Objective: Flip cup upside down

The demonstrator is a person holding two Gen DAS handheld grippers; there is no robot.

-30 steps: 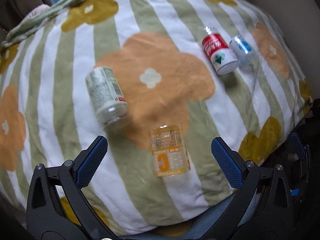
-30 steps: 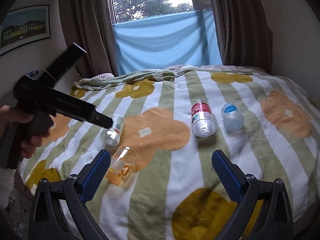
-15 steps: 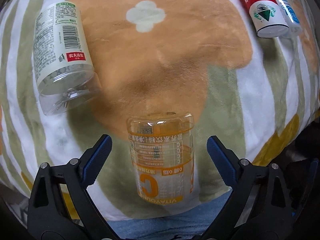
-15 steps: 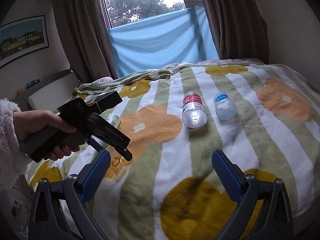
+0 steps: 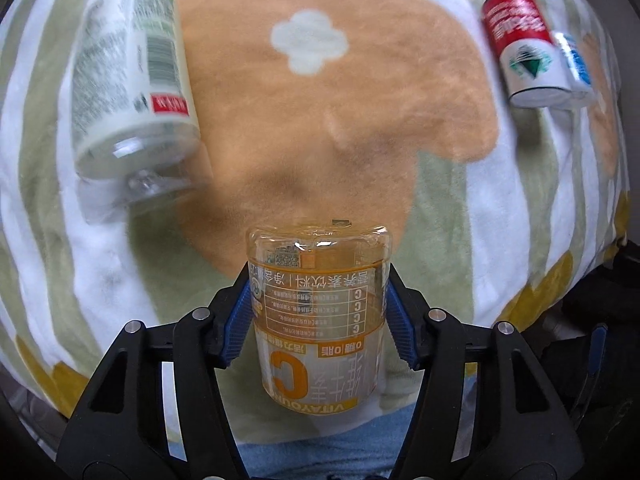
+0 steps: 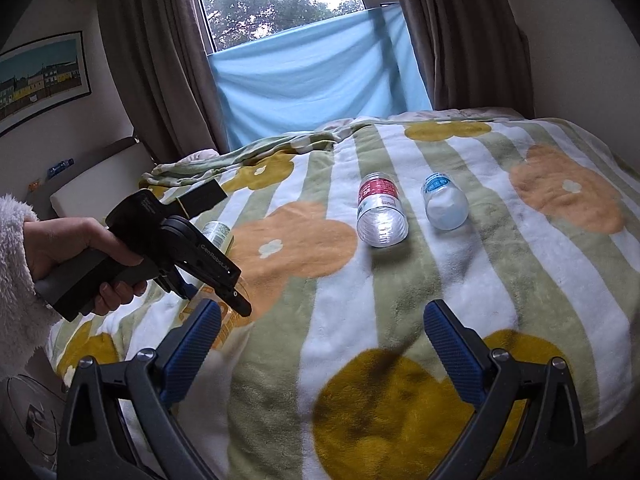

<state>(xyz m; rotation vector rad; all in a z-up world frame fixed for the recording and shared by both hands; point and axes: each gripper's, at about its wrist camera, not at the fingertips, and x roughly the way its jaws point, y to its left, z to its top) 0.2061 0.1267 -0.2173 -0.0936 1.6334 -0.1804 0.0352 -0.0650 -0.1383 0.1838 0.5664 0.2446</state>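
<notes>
**Left jaws clamped on cup; right jaws spread, empty**

Cup (image 5: 320, 312): clear plastic, orange print, lying on its side on the bed (image 5: 440, 208), near the bed's front edge. Print reads upside down in the left wrist view. Which end is the open mouth cannot be told for sure from here.

Left gripper (image 5: 319, 316): jaws closed on the cup's sides, blue pads (image 5: 239, 330) pressed against it left and right. In the right wrist view the cup (image 6: 230, 316) is mostly hidden behind this gripper's black frame; a hand (image 6: 80, 256) in a fleecy white sleeve (image 6: 14, 288) grips the handle.

Right gripper (image 6: 322, 344): jaws spread wide, nothing between them, held over the blanket well apart from the cup.

Others on the bed, all on their sides:
- green-label bottle (image 5: 128, 92), just beyond the cup to the left, apart from it.
- red-label bottle (image 5: 524, 52), far right, blurred.
- blue-label bottle (image 5: 576, 64), just beside the red one; touching or not, cannot tell.

Blanket: green-white stripes, orange and mustard flowers.
</notes>
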